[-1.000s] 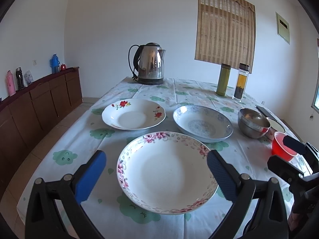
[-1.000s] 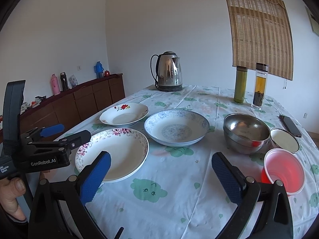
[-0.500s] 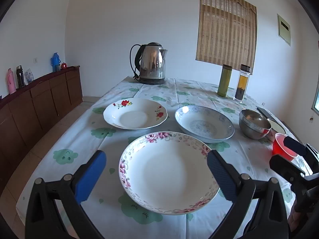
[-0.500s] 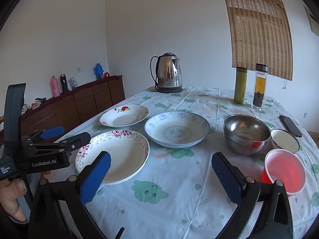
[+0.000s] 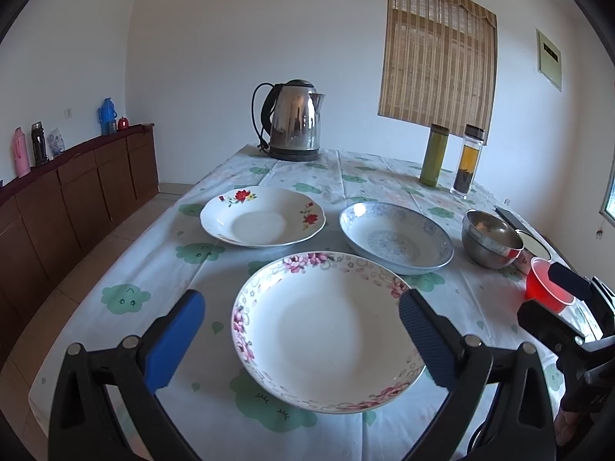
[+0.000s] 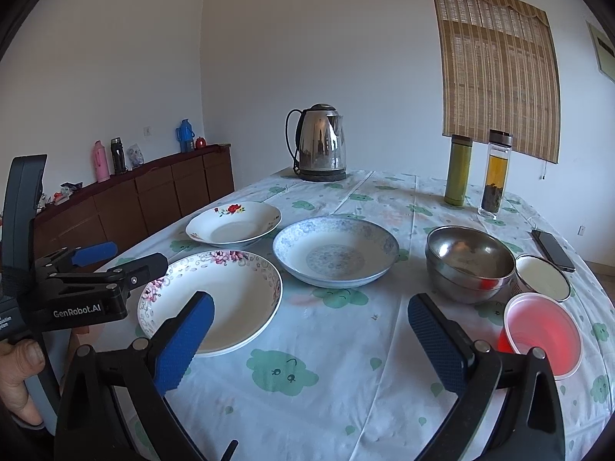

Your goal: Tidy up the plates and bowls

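We hold two tongs over a table [image 6: 384,403] with a cloud-print cloth. Our left tongs [image 5: 300,330] are spread wide and grip nothing. The pink-flower plate [image 5: 326,340] lies flat on the cloth right between their blue pads [image 5: 175,340], but they do not touch it. Behind it sits the red-flower plate [image 5: 263,217], and just right of that the blue-pattern plate [image 5: 396,236]. Farther right are the stacked steel bowls [image 5: 490,238], a small white bowl [image 6: 542,278] and a red plastic bowl [image 6: 542,332]. Our right tongs [image 6: 311,342] are also spread wide and grip nothing. Only bare cloth lies between their pads; the pink-flower plate is by the left pad and the red plastic bowl by the right one. A kettle [image 6: 321,144] stands at the far end.
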`<state>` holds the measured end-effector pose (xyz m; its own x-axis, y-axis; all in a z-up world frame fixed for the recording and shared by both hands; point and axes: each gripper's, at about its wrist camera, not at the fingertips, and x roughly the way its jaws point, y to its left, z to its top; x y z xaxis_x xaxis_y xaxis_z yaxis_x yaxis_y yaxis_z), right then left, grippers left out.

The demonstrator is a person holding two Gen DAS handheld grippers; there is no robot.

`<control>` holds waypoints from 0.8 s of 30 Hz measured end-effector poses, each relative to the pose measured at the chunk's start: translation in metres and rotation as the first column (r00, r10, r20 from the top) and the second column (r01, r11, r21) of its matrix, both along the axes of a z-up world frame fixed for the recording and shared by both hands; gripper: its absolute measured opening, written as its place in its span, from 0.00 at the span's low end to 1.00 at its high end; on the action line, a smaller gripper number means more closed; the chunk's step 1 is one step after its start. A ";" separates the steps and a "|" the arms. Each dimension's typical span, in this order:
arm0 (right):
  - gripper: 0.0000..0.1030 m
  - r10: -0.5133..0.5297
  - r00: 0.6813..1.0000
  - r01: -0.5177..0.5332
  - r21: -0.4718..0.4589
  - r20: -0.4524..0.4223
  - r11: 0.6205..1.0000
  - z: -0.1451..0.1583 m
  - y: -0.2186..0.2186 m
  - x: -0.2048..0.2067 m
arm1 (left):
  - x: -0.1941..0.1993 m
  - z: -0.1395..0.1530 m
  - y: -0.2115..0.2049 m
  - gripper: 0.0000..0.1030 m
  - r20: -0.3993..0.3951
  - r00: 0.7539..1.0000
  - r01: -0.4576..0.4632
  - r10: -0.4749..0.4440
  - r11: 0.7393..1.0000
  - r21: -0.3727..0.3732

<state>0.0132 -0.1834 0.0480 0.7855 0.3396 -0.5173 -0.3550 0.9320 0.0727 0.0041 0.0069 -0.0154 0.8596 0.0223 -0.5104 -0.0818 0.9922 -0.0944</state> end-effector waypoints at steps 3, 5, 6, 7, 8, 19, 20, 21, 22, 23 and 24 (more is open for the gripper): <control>0.99 0.001 1.000 -0.001 -0.002 -0.001 1.000 0.000 0.001 0.001 | 0.001 -0.001 0.000 1.00 -0.001 1.000 0.001 -0.001 1.000 0.001; 0.99 0.005 1.000 -0.005 -0.003 -0.004 1.000 -0.001 0.002 0.002 | 0.001 -0.001 0.001 1.00 -0.004 1.000 0.000 0.000 1.000 0.000; 0.99 0.007 1.000 -0.007 -0.004 -0.005 1.000 -0.001 0.003 0.002 | 0.001 -0.001 0.002 1.00 -0.007 1.000 0.000 0.000 1.000 0.000; 0.99 0.010 1.000 -0.010 -0.007 -0.006 1.000 -0.001 0.004 0.003 | 0.002 -0.002 0.003 1.00 -0.010 1.000 0.000 0.000 1.000 -0.002; 0.99 0.012 1.000 -0.012 -0.010 -0.007 1.000 -0.002 0.005 0.004 | 0.003 -0.004 0.004 1.00 -0.015 1.000 0.002 -0.002 1.000 -0.005; 0.93 0.030 0.999 -0.031 -0.034 -0.039 0.999 -0.014 0.016 0.020 | 0.017 -0.020 0.023 0.98 -0.066 0.998 -0.009 0.006 0.999 -0.053; 0.92 0.029 0.999 -0.030 -0.033 -0.045 0.999 -0.016 0.017 0.022 | 0.019 -0.022 0.026 0.96 -0.073 0.997 -0.013 0.008 0.998 -0.062; 0.92 0.028 0.998 -0.030 -0.033 -0.052 0.999 -0.018 0.018 0.025 | 0.020 -0.024 0.029 0.94 -0.081 0.997 -0.018 0.012 0.998 -0.068; 0.92 0.027 0.998 -0.029 -0.035 -0.058 0.999 -0.019 0.019 0.028 | 0.022 -0.026 0.032 0.92 -0.090 0.996 -0.024 0.017 0.997 -0.072; 0.91 0.026 0.998 -0.029 -0.038 -0.064 0.999 -0.021 0.021 0.031 | 0.024 -0.029 0.036 0.89 -0.097 0.995 -0.031 0.023 0.997 -0.076; 0.90 0.026 0.997 -0.029 -0.040 -0.069 0.999 -0.023 0.022 0.033 | 0.026 -0.031 0.039 0.86 -0.105 0.994 -0.037 0.028 0.996 -0.081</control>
